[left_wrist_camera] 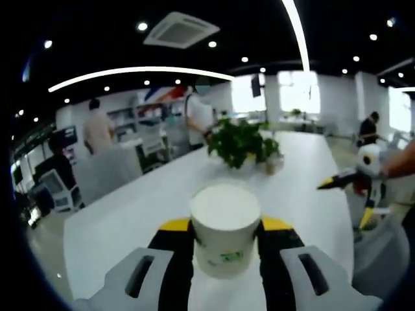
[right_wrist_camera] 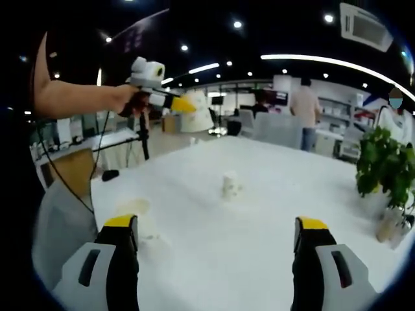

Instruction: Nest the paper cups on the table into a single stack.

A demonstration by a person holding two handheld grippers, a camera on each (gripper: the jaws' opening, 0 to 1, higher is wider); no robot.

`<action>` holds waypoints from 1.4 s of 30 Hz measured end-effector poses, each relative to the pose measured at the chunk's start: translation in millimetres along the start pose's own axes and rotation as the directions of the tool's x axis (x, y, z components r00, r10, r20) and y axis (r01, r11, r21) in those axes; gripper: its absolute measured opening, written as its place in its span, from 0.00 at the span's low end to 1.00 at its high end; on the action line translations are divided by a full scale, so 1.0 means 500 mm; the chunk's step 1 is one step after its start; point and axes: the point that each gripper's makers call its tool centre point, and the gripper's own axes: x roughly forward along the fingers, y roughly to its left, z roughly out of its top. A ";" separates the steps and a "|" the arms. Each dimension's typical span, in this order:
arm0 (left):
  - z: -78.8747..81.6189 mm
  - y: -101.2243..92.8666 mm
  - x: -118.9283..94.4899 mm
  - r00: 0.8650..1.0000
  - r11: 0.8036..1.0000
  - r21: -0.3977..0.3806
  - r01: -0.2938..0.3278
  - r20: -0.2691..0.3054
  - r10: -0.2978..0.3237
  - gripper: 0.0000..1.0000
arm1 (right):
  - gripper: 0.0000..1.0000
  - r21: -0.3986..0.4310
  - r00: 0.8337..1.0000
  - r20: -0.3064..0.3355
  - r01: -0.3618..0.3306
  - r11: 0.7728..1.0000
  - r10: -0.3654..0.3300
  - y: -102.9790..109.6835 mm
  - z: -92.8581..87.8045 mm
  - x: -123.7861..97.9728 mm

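Note:
My left gripper [left_wrist_camera: 225, 227] is shut on a white paper cup [left_wrist_camera: 225, 236] with a green mark, held above the white table [left_wrist_camera: 130, 220]. In the right gripper view the same gripper [right_wrist_camera: 174, 102] comes in at the upper left in a person's hand, with the held cup [right_wrist_camera: 197, 118] at its yellow tips. My right gripper [right_wrist_camera: 216, 227] stands open over the table with nothing between its fingers. A small white cup [right_wrist_camera: 230, 184] stands mid-table ahead of it. A pale, blurred cup-like shape [right_wrist_camera: 138, 215] lies beside its left finger. That open gripper [left_wrist_camera: 353, 194] also enters the left gripper view from the right.
A potted green plant [left_wrist_camera: 243, 142] stands on the table beyond the held cup, and in the right gripper view the plant [right_wrist_camera: 388, 162] is at the far right with a small pot [right_wrist_camera: 391, 228] below it. Several people stand by desks and screens behind the table.

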 end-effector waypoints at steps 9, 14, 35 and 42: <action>-0.008 -0.041 -0.034 1.000 1.000 0.025 -0.010 -0.021 0.010 0.36 | 0.99 0.000 1.000 0.007 -0.005 1.000 0.005 0.005 0.002 -0.003; -0.004 -0.064 -0.051 1.000 1.000 0.013 -0.004 -0.009 0.004 0.36 | 0.99 -0.005 1.000 0.013 -0.008 1.000 0.008 0.006 0.011 -0.003; -0.027 -0.167 -0.107 1.000 1.000 -0.025 0.015 0.012 -0.014 0.36 | 0.99 -0.013 0.999 0.038 -0.034 0.999 0.034 0.024 0.039 -0.010; -0.029 -0.194 -0.127 1.000 0.999 -0.028 0.026 0.008 -0.026 0.36 | 0.97 -0.008 0.998 0.033 -0.050 0.999 0.050 0.036 0.039 -0.006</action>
